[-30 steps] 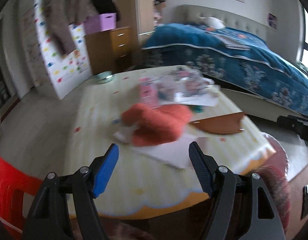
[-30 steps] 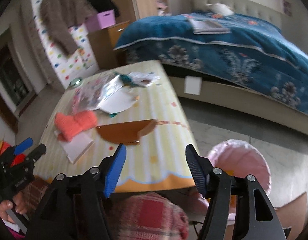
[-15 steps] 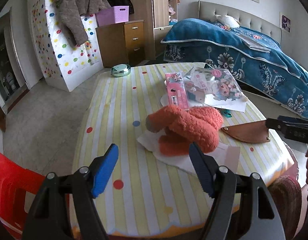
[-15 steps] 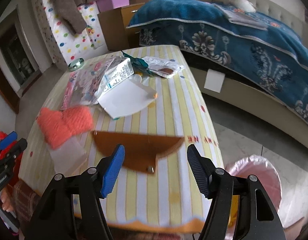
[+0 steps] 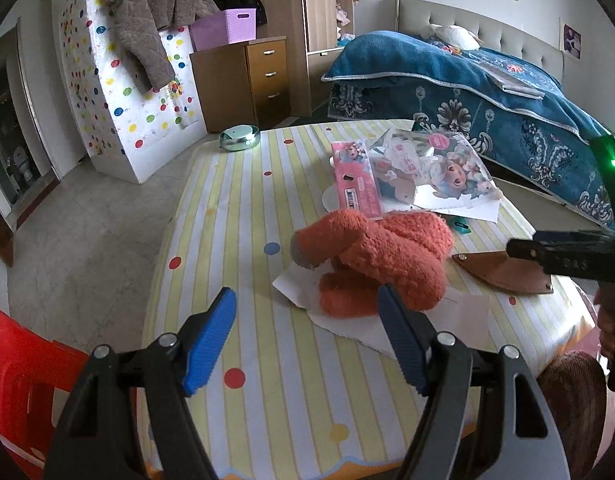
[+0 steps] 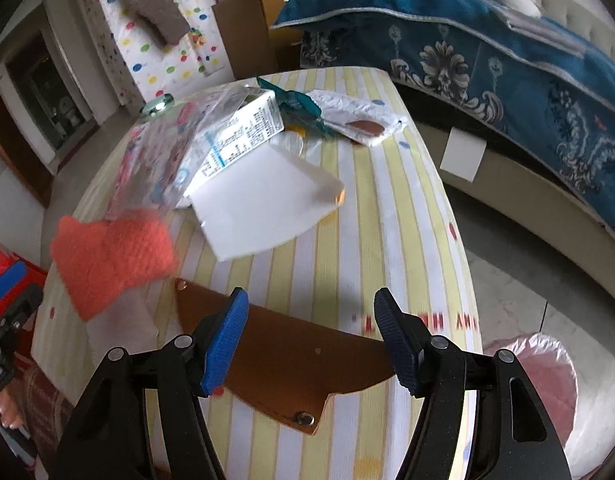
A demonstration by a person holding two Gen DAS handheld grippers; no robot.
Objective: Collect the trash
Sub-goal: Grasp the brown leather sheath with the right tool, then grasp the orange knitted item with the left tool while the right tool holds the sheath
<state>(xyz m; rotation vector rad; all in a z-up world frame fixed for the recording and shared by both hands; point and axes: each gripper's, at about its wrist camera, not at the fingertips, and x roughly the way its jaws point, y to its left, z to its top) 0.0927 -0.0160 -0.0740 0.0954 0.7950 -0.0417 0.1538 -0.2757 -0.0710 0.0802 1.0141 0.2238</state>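
Note:
On the yellow-striped table (image 5: 267,360) trash lies scattered: a pink package (image 5: 355,180), a clear doll packet (image 5: 435,168) and white paper (image 5: 347,320) under orange fuzzy gloves (image 5: 379,256). My left gripper (image 5: 307,340) hangs open and empty just short of the gloves. My right gripper (image 6: 311,340) is open and empty above a brown leather pouch (image 6: 291,360). Beyond it lie a white sheet (image 6: 263,208), a small carton (image 6: 235,136), a teal wrapper (image 6: 299,106) and a crumpled white wrapper (image 6: 359,120).
A pink-lined bin (image 6: 539,368) stands on the floor at the table's right side. A red chair (image 5: 23,380) is at the near left and a blue-covered bed (image 6: 487,40) runs behind. A metal tin (image 5: 239,138) sits at the table's far edge.
Both grippers have come closer to the table. The right one moved forward and down until it is over the brown pouch. The left view swung, then steadied before the gloves.

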